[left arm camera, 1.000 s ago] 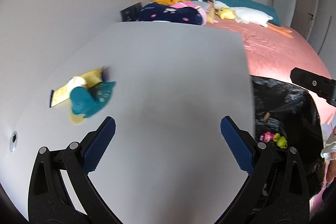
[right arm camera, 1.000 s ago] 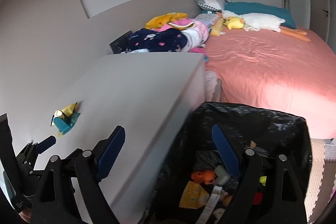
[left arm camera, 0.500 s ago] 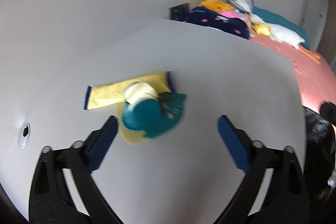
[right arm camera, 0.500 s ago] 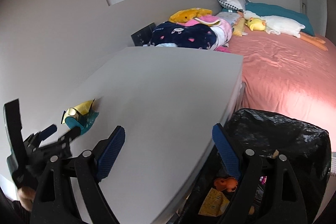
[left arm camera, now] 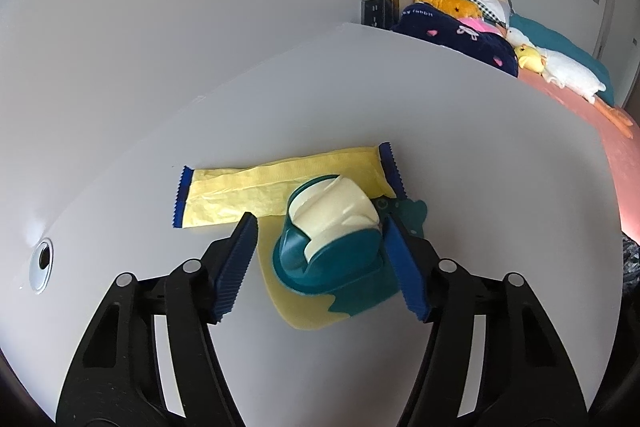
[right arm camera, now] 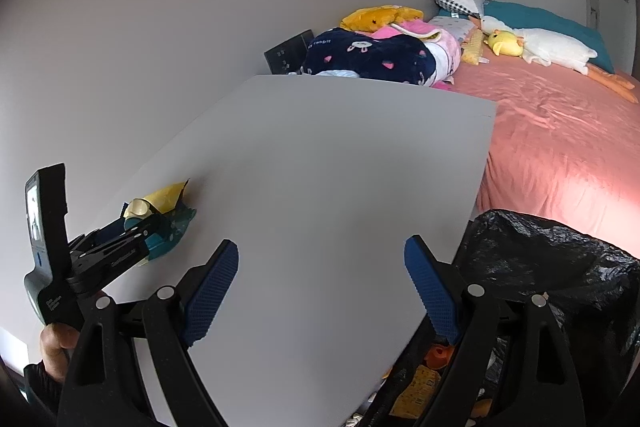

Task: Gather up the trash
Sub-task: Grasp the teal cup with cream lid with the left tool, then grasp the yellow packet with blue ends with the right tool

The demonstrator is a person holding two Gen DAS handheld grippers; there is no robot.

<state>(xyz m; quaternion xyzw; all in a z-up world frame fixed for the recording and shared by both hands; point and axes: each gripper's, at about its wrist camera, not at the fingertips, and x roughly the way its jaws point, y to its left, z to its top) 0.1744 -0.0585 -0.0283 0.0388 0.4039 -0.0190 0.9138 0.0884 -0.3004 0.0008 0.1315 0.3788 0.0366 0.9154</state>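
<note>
Here the left gripper [left arm camera: 318, 259] closes its jaws around the teal plastic package [left arm camera: 328, 251] on the white table [left arm camera: 480, 187], pads not yet pressing. The right gripper [right arm camera: 320, 291] hovers spread and empty beside the black trash bag [right arm camera: 552, 259].

a teal plastic shell [left arm camera: 328, 259] holds a cream roll [left arm camera: 334, 209]; at its 10 o'clock lies a pale yellow wrapper [left arm camera: 280, 183] with blue zigzag ends. the bench [left arm camera: 480, 155] is plain grey-white. the fingers [left arm camera: 236, 267] are ribbed blue. the bed sheet [right arm camera: 560, 147] is salmon pink, the bag [right arm camera: 552, 267] glossy black.
</note>
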